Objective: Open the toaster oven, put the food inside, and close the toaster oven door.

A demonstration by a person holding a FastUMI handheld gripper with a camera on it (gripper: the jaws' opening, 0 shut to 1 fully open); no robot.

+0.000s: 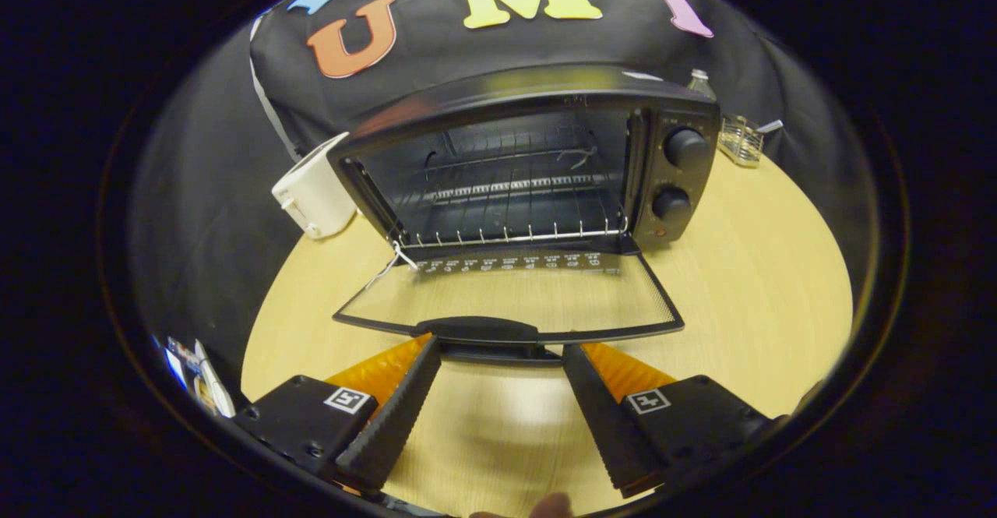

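Gripper view: the gripper [500, 361] is held released, its fingers spread apart with bare table between them. Just ahead of the fingertips the handle [477, 329] of the lowered glass door [510, 296] is seen. Beyond, the black toaster oven [537, 163] stands on the wooden table [763, 269], its wire rack [510, 214] visible inside, two knobs [684, 146] at its right. A white toaster [311, 187] stands beside it.

Gripper cam, low over wooden table [763, 269], facing fwd along spread fingers [397, 409] into open toaster oven [530, 167], close up.
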